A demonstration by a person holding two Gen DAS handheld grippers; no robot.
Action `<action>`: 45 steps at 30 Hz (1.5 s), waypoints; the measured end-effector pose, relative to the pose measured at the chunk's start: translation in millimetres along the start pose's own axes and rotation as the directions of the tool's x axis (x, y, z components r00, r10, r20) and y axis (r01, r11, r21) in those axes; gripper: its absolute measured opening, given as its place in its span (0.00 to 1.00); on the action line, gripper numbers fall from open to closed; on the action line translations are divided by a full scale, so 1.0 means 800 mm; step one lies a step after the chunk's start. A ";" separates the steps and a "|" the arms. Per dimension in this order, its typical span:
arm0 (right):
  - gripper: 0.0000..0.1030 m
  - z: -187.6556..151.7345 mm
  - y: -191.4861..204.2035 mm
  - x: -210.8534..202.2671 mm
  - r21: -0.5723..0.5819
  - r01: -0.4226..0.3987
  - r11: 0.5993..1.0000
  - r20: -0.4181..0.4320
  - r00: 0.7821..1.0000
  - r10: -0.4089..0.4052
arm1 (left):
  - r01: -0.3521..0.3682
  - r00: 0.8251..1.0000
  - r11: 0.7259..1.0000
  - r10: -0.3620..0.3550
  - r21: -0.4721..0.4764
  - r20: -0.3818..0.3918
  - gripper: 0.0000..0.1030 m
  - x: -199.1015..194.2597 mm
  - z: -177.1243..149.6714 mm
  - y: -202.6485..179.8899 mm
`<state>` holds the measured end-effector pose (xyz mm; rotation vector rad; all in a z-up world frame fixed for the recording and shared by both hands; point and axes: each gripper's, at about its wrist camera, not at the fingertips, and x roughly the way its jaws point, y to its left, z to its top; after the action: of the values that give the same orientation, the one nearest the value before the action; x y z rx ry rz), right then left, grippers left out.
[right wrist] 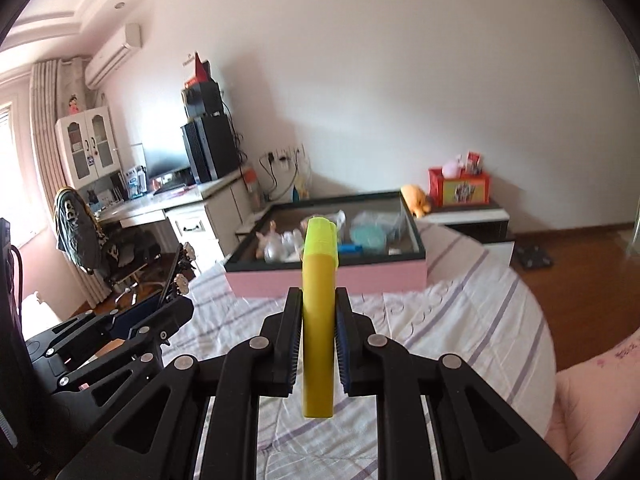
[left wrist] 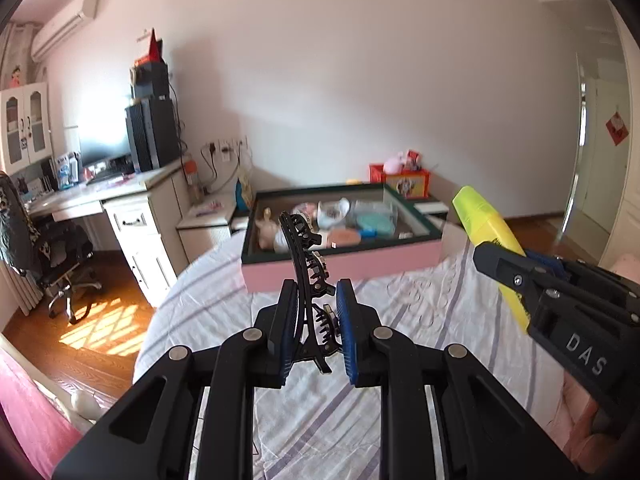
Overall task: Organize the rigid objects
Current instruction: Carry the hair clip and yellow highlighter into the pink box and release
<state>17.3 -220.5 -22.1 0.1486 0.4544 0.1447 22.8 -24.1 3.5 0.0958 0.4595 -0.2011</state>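
The left tool [left wrist: 316, 320] is closed on a black hair clip [left wrist: 306, 280], which stands nearly upright between the blue pads, its toothed arc curving up above the fingertips. The right tool [right wrist: 318, 336] is clamped on a yellow highlighter [right wrist: 318, 320], held upright with its paler cap at the top and its lower end hanging below the pads. Both tools are held above a bed [left wrist: 400, 300] covered with a white sheet striped in purple. At the far end of the bed lies a shallow pink box [right wrist: 328, 280] with a dark rim, which holds a teal round item, clear wrapped pieces and small figures. From the left wrist camera, the right tool appears at the right edge with the highlighter angled up toward the box. From the right wrist camera, the left tool sits low at the left, the clip jutting above it. A desk [left wrist: 100, 196] and office chair [left wrist: 48, 248] stand left of the bed.
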 end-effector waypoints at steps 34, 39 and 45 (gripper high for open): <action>0.15 0.134 -0.016 0.089 -0.080 0.041 0.996 0.131 0.991 -0.031 | -0.069 0.984 0.995 0.057 0.066 0.169 0.19 0.111 0.145 -0.014; 0.15 0.142 -0.038 0.171 -0.067 0.063 0.996 0.060 0.996 -0.059 | -0.094 0.991 0.994 0.088 0.061 0.105 0.19 0.205 0.154 -0.005; 0.15 0.111 -0.066 0.264 -0.026 0.055 0.998 -0.087 0.995 -0.057 | -0.094 0.995 0.995 0.095 0.029 -0.044 0.19 0.294 0.125 0.008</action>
<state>250.2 -246.1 -42.3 0.1066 0.5439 0.1015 273.2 -71.4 -12.7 0.1478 0.4959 -0.1124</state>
